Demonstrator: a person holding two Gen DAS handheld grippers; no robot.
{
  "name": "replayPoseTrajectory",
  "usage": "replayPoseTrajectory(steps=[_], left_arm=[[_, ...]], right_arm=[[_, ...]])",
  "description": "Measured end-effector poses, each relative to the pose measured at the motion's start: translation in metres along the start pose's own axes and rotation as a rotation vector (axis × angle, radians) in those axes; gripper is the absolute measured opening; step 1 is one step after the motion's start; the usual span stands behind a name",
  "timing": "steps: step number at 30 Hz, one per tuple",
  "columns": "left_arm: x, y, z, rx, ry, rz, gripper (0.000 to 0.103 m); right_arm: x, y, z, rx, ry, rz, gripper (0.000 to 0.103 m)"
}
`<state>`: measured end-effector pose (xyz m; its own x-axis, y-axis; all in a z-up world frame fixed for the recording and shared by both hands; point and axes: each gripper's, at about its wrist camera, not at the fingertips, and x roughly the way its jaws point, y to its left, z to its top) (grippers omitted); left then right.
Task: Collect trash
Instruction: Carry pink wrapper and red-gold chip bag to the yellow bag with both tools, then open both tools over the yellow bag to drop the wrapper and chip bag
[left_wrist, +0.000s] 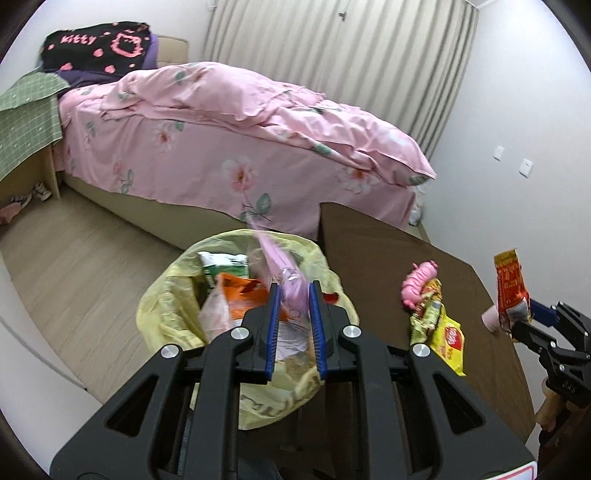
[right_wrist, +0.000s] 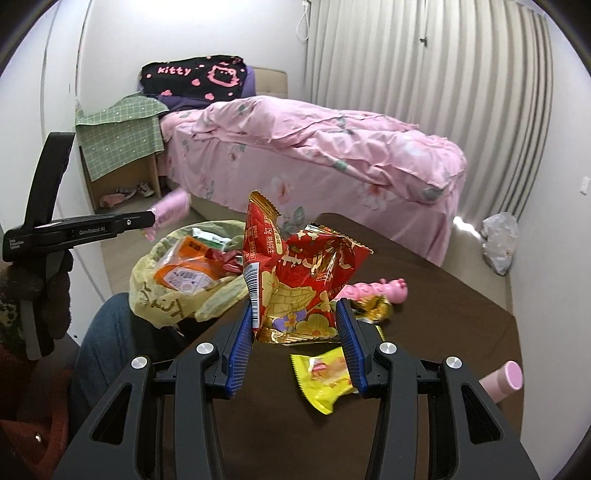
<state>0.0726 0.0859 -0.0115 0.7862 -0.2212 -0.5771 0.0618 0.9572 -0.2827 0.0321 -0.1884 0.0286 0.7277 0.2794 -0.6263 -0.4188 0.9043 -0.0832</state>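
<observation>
My left gripper (left_wrist: 294, 286) is shut on a pink packet (left_wrist: 284, 273) and holds it over the open yellow trash bag (left_wrist: 162, 295), which has several wrappers inside. In the right wrist view that left gripper (right_wrist: 151, 219) shows at the left, with the pink packet (right_wrist: 171, 210) above the trash bag (right_wrist: 147, 291). My right gripper (right_wrist: 293, 305) is shut on a crumpled red snack bag (right_wrist: 306, 273), lifted above the brown table (right_wrist: 443, 332). The left wrist view catches the right gripper (left_wrist: 524, 314) at the far right with the red snack bag (left_wrist: 509, 284).
On the table (left_wrist: 369, 251) lie a yellow wrapper (right_wrist: 325, 376), a gold wrapper (right_wrist: 373, 308), a pink pig toy (right_wrist: 376, 288) and a pink cylinder (right_wrist: 504, 376). A bed (left_wrist: 240, 147) with pink bedding stands behind. A white plastic bag (right_wrist: 498, 240) lies on the floor. A person's knee (right_wrist: 103, 332) is beside the trash bag.
</observation>
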Motion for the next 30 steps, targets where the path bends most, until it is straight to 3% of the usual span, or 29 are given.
replayPoseTrajectory(steps=[9,15,21,26,30], left_arm=[[0.024,0.029,-0.002,-0.067,0.010,0.061,0.015],[0.068,0.033,-0.017,-0.055,0.095,0.078,0.015],[0.104,0.042,-0.035,-0.058,0.190,0.111,0.015],[0.118,0.039,-0.040,-0.042,0.219,0.110,0.014],[0.132,0.043,-0.045,-0.065,0.242,0.092,0.010]], right_arm=[[0.058,0.005,0.030,0.028,0.066,0.179,0.042],[0.129,0.011,0.056,0.023,0.145,0.298,0.042],[0.218,0.034,0.071,-0.009,0.295,0.396,0.042],[0.290,0.055,0.073,-0.058,0.444,0.411,0.042],[0.315,0.061,0.074,-0.117,0.497,0.379,0.042]])
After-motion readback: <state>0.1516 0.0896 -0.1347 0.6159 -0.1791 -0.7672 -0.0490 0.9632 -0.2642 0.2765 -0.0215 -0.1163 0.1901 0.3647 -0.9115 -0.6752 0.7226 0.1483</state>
